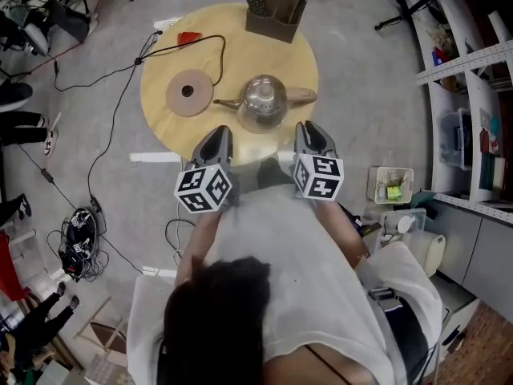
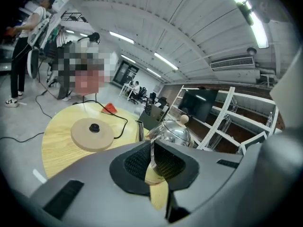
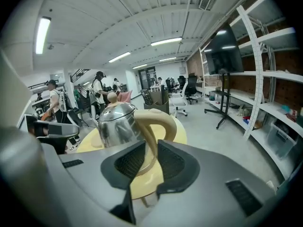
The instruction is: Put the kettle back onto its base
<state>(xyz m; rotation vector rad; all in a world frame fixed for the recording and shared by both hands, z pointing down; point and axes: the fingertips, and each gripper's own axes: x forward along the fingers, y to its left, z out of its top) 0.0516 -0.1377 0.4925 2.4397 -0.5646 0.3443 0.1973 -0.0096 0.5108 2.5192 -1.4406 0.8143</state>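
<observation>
**Approach to the grasp, seen from above and along each pair of jaws.** The kettle [image 1: 263, 103] stands on the bare table [image 1: 240, 34], just right of its base [image 1: 176, 101] and not touching it. Its spout points toward the base and its handle [image 3: 152, 122] points right.

- **Left gripper** [image 1: 217, 132]: at the near table edge, jaws together on nothing.
- **Right gripper** [image 1: 309, 127]: just short of the handle, jaws parted by a narrow slit, nothing between the pads.

We judge the grasp to be the step in hand. We would widen the right jaws enough to pass the handle and close on its upright part near the top, so the body hangs level. We would then lift clear, carry left and lower straight down onto the base's centre pin [image 1: 187, 91]. The cord [image 1: 200, 46] runs off behind the base, out of the path. The left gripper could steady the base should it slide.
</observation>
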